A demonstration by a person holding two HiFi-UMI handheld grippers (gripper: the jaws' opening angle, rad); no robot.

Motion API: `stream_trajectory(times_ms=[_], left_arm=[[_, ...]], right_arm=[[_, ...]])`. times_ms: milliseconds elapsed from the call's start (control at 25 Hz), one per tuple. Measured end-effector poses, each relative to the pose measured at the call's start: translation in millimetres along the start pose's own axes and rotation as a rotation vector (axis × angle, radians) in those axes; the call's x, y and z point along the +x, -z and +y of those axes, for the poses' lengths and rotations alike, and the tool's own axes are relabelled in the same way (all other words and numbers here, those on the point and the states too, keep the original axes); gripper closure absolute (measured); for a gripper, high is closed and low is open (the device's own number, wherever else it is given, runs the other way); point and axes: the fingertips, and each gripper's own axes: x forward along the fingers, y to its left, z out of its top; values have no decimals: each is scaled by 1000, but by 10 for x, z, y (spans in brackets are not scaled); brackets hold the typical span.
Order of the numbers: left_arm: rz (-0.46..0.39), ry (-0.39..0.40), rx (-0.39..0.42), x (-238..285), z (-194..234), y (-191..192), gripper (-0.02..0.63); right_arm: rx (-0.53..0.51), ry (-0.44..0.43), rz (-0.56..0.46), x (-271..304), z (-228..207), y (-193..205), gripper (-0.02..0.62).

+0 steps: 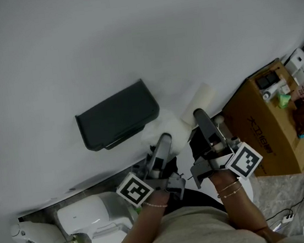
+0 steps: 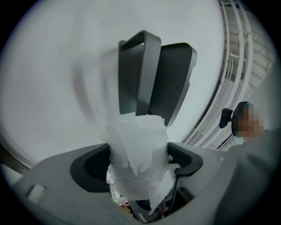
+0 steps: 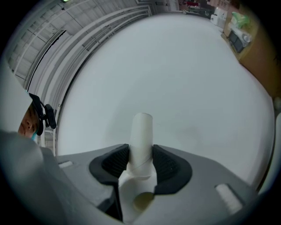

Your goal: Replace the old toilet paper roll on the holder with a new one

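Since the bare cardboard tube (image 3: 141, 132) is already clamped in the right gripper (image 3: 140, 151), clear of the wall holder (image 2: 153, 79), removal is judged done. The new toilet paper roll (image 2: 136, 140) is pinched in the left gripper (image 2: 138, 156) near the holder, not yet loaded.

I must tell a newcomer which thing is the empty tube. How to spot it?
On the white wall hangs a dark grey holder. Right of it, the right gripper clamps the tube: smooth and bare, unlike the left gripper's crumpled tissue.
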Motion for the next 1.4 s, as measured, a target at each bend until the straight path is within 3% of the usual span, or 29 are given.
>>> stream_trajectory(times_ms=[520, 760, 1400], left_arm=[[-173, 15, -18, 29, -24, -76, 201], [-191, 22, -31, 53, -14, -102, 200], [-167, 37, -26, 52, -25, -128, 198]], right_arm=[[-12, 23, -58, -224, 35, -125, 417], [-14, 53, -55, -335, -38, -118, 419], [58, 18, -16, -208, -37, 53, 420]])
